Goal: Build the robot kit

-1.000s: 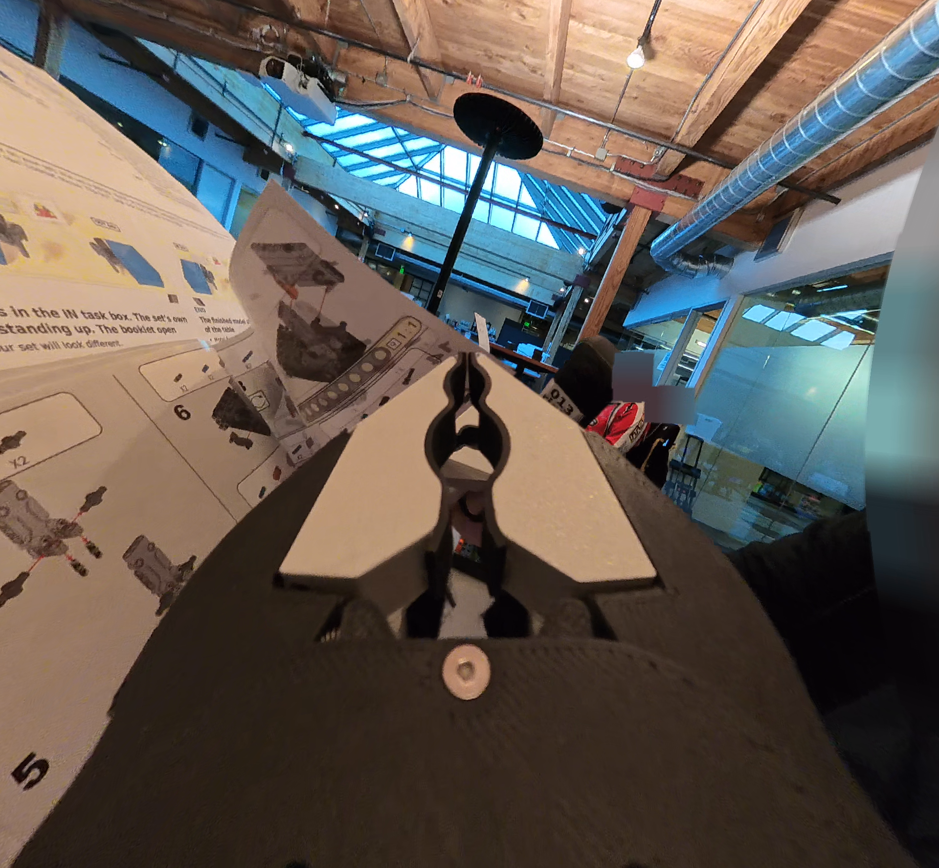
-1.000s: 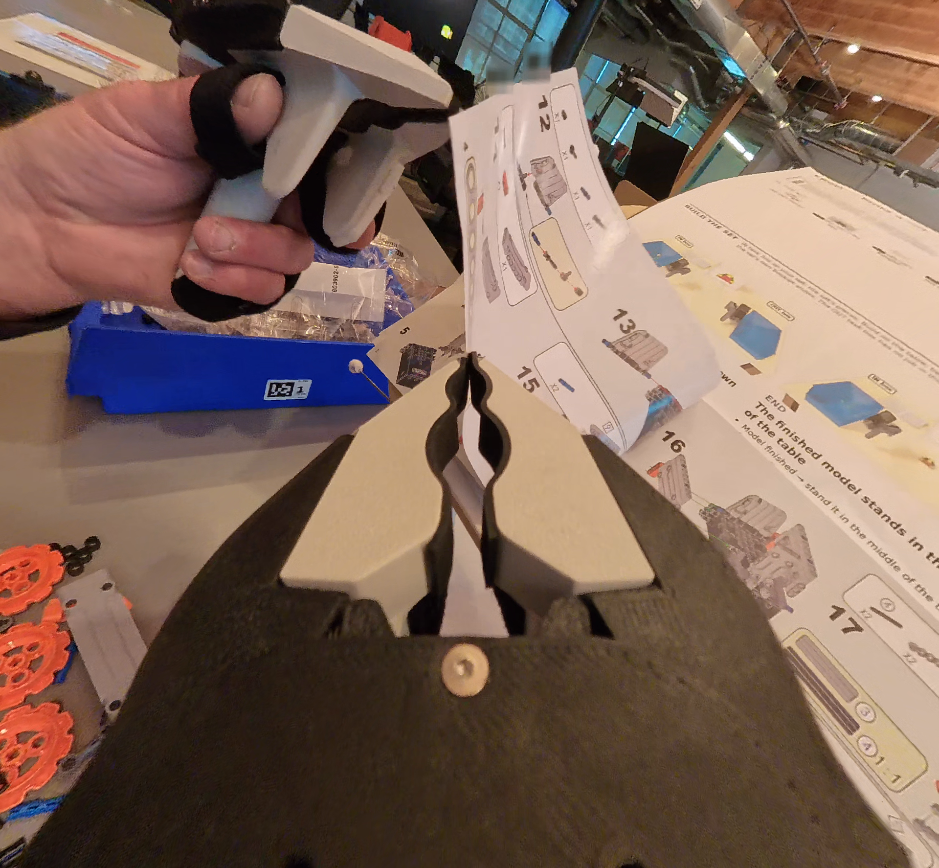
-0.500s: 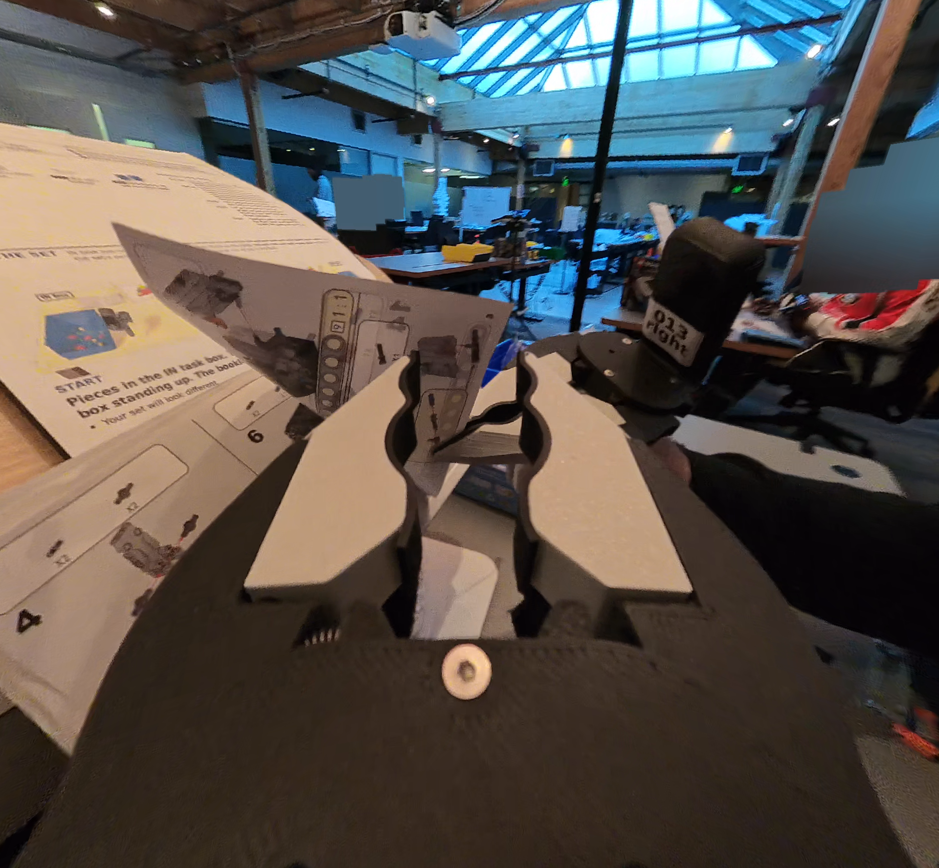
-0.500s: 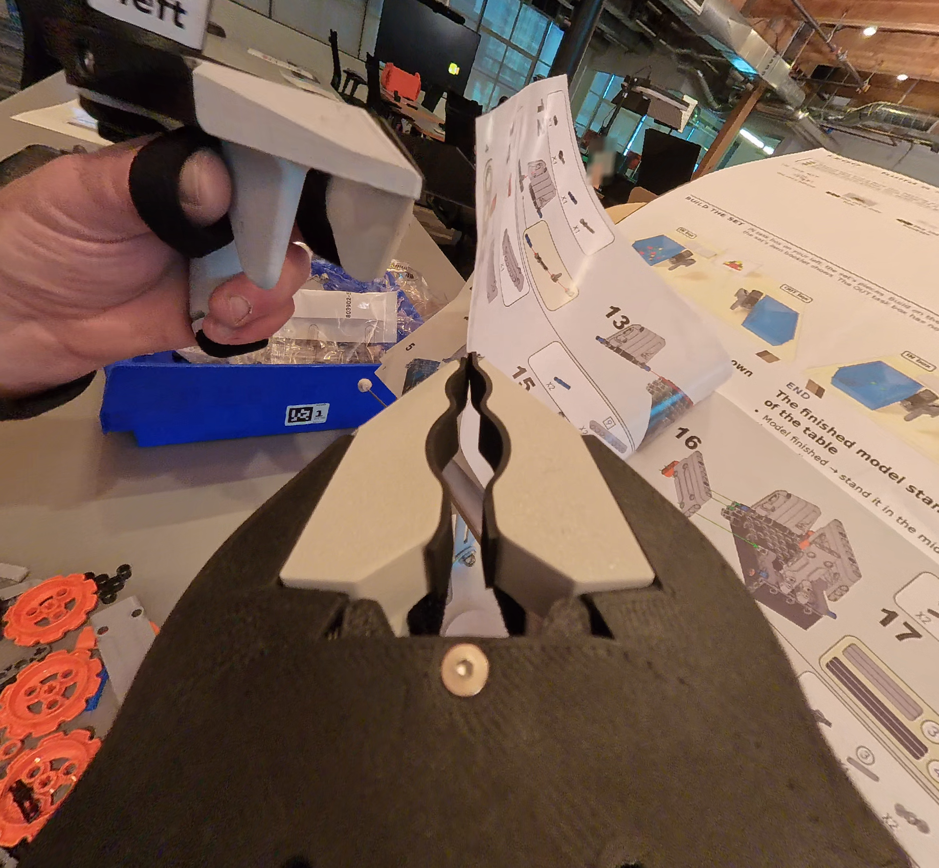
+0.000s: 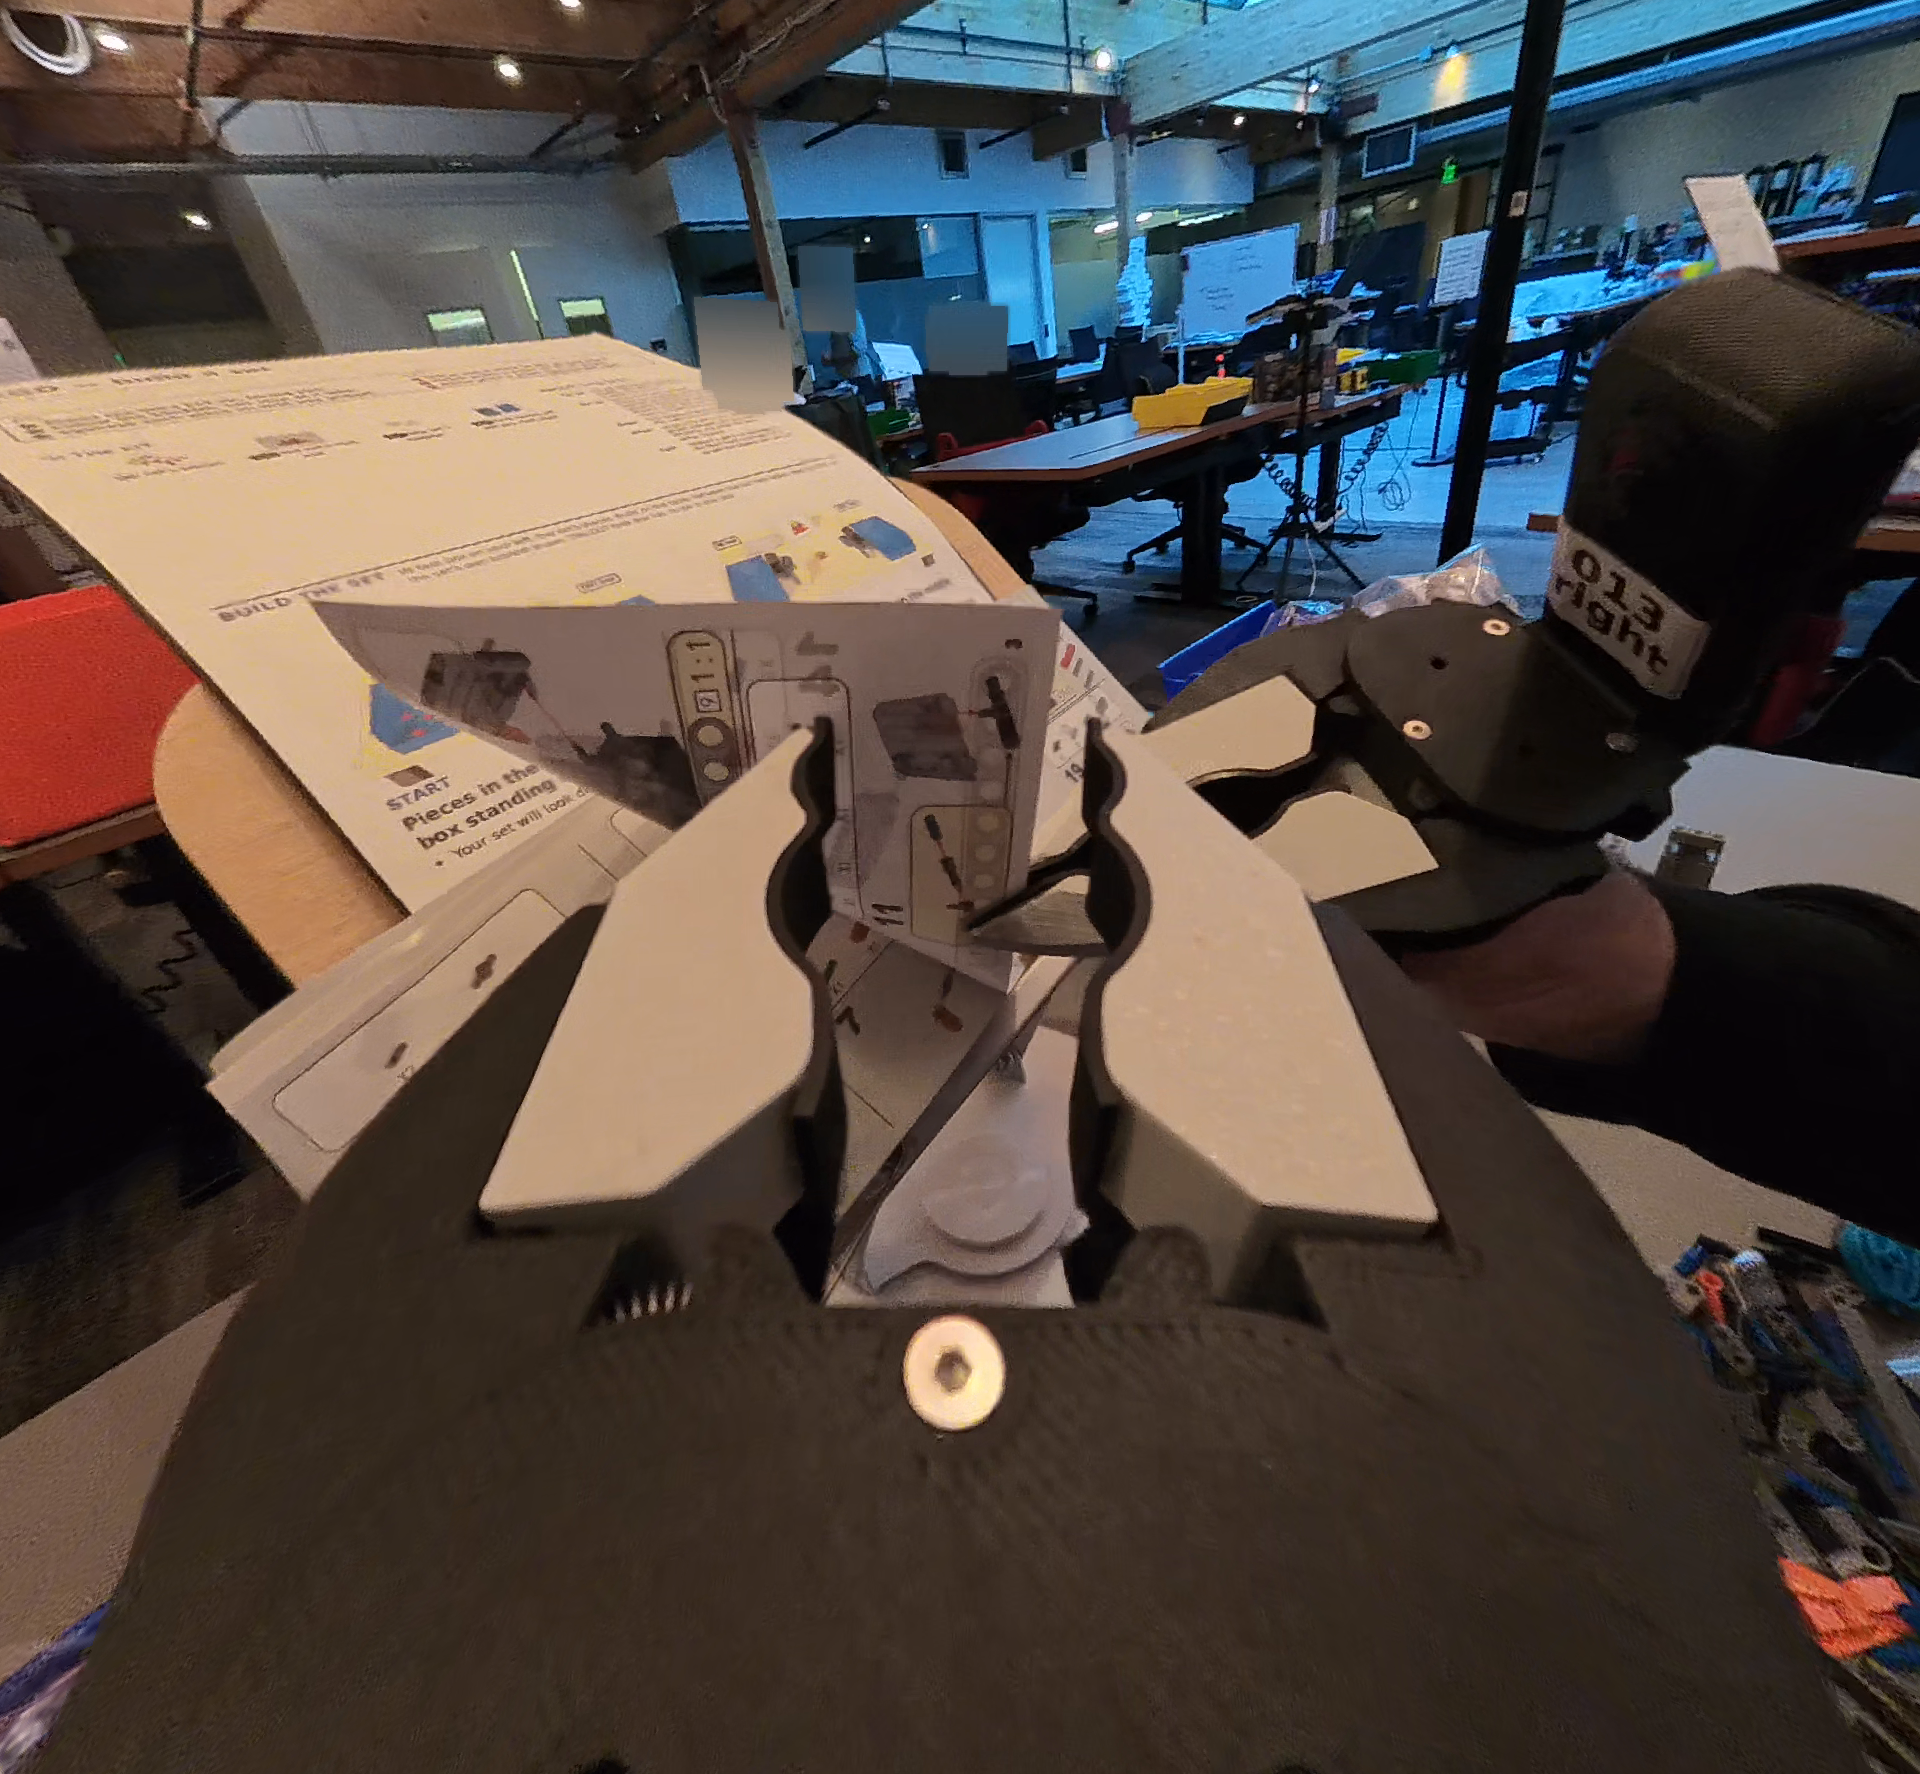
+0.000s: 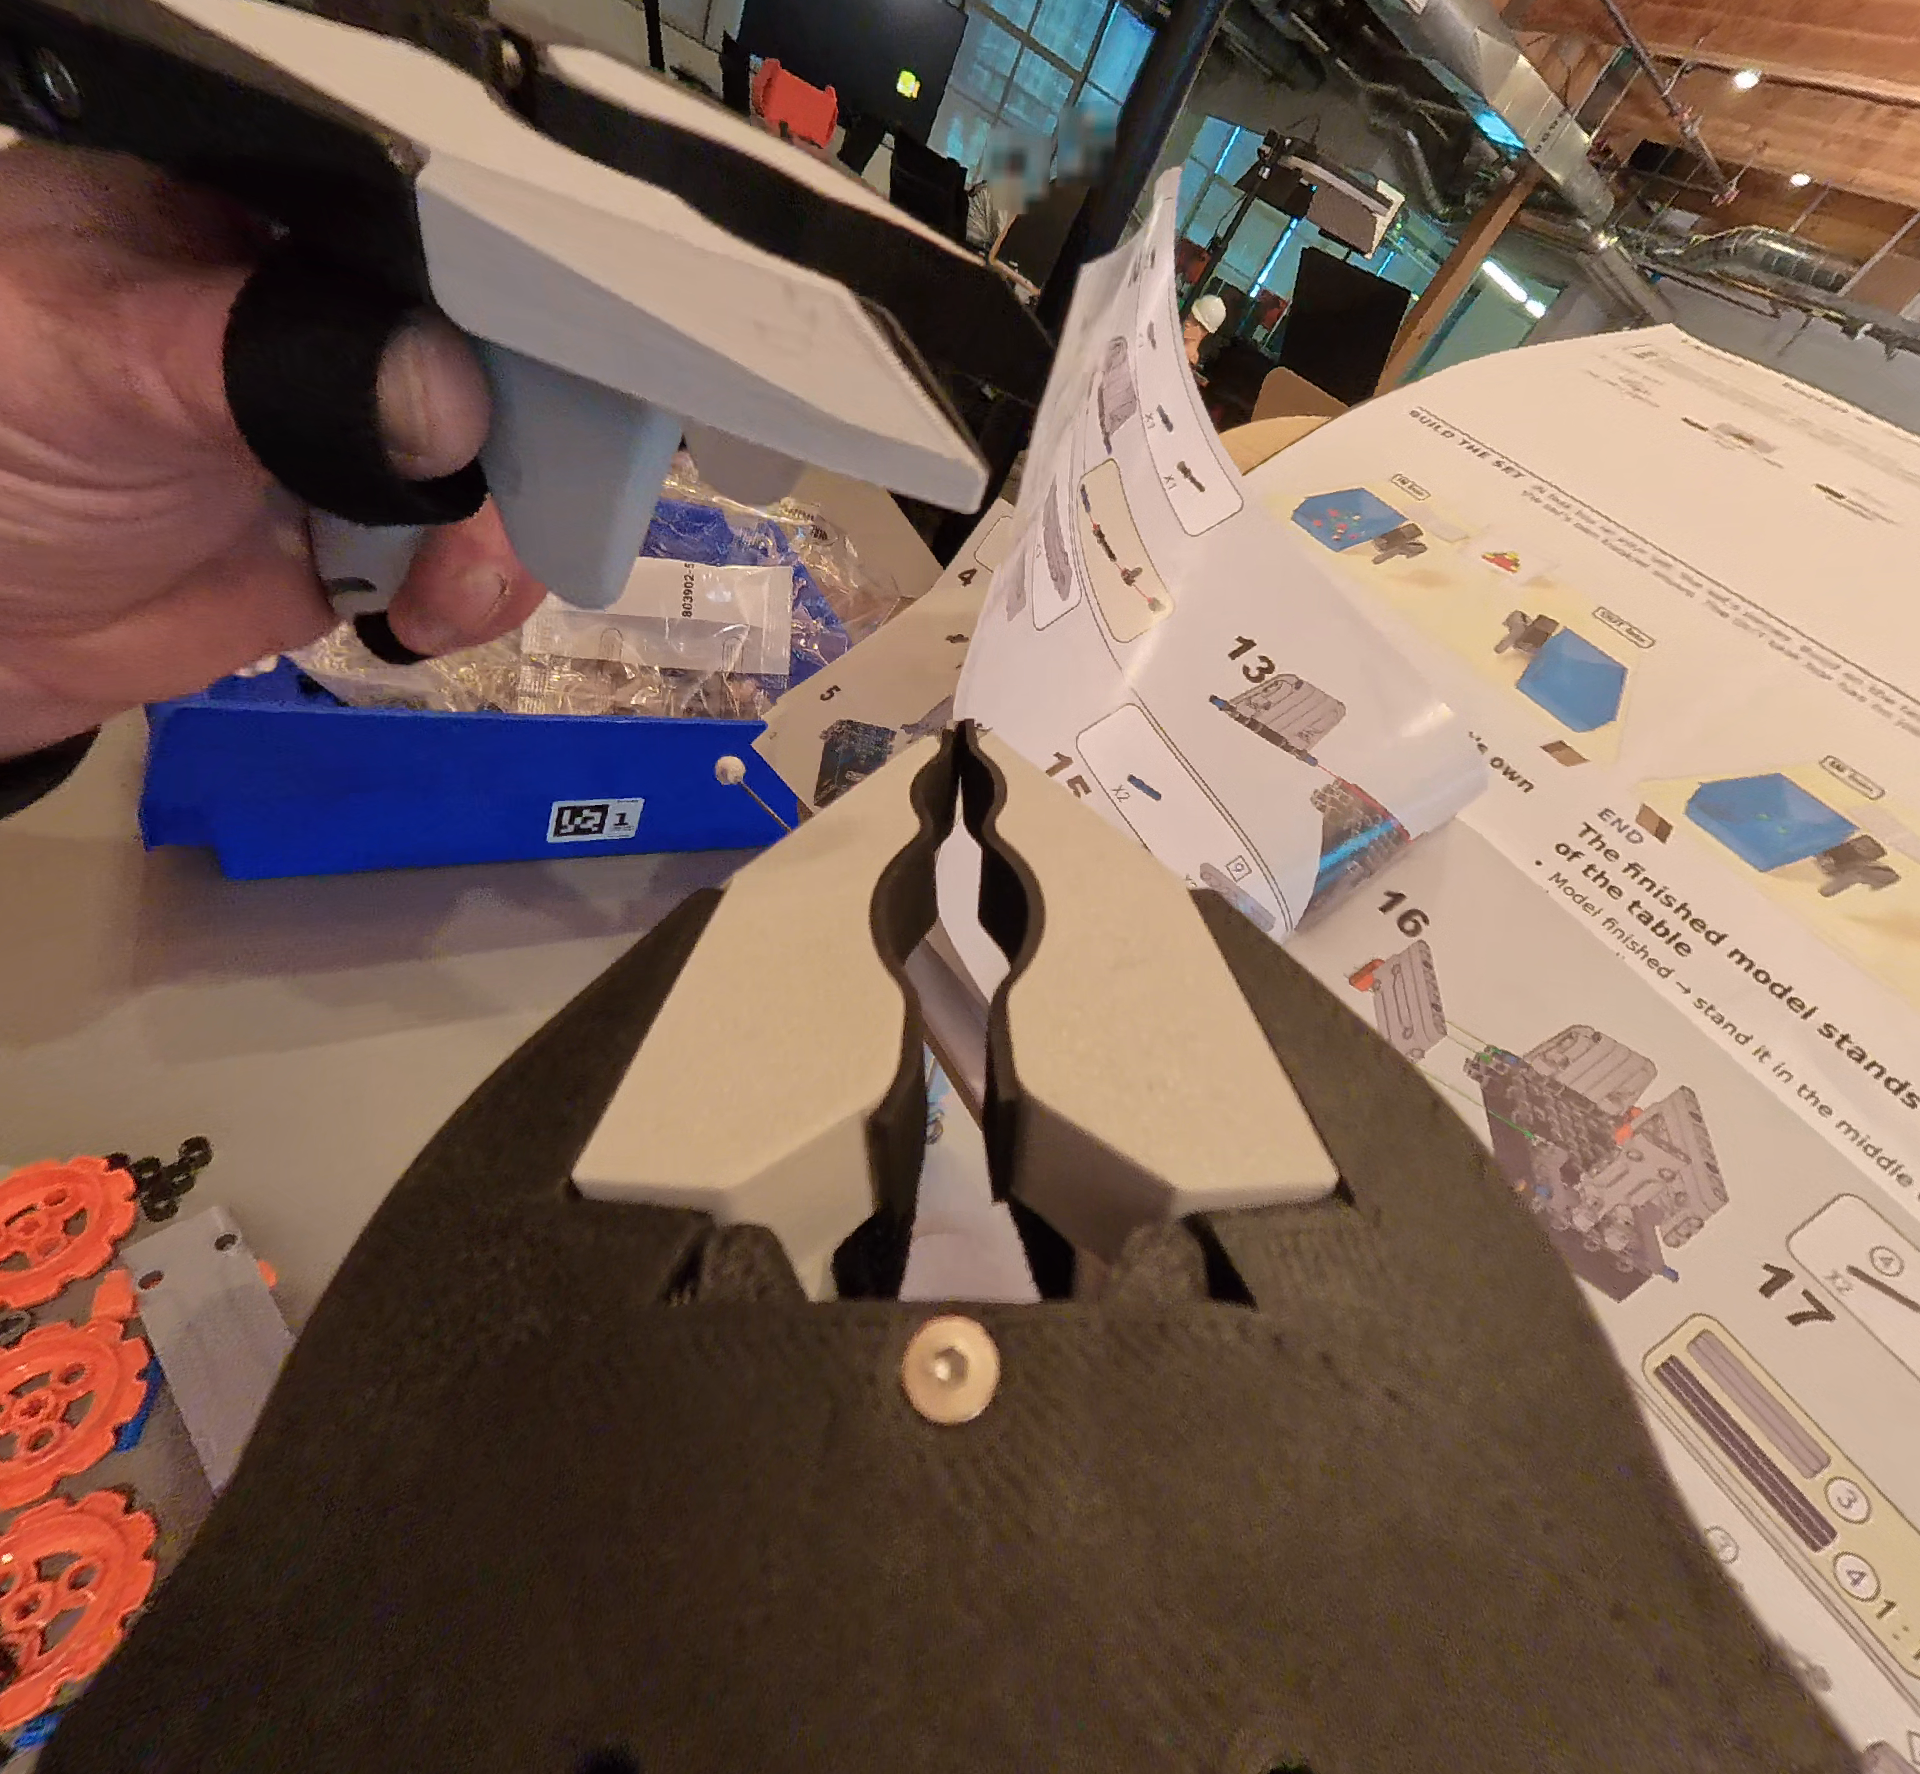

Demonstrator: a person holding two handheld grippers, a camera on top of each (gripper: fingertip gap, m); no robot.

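Observation:
My right gripper point(image 6: 961, 737) is shut on the lower edge of a white instruction booklet page point(image 6: 1174, 602), which curls upward above the open booklet point(image 6: 1558, 1049). My left gripper point(image 5: 956, 748) is open; the same page point(image 5: 727, 696) hangs loose between its fingers without being pinched. The left gripper point(image 6: 966, 436), held in a hand, hovers just left of the page in the right wrist view. The right gripper point(image 5: 1195, 779) shows at the page's right edge in the left wrist view.
A large printed sheet point(image 6: 1662, 529) lies under the booklet; it also shows in the left wrist view point(image 5: 468, 498). A blue bin point(image 6: 416, 789) of plastic bags stands on the left. Orange gears point(image 6: 62, 1392) and a grey plate point(image 6: 208, 1309) lie nearby. About 5 cm separates my left fingertips from my right. From the right gripper's tips to the grey plate point(image 6: 208, 1309) is close to 25 cm.
My left gripper was shut on the page, then opened and let it go. It tilted down and moved closer to the right gripper. The right gripper kept its hold.

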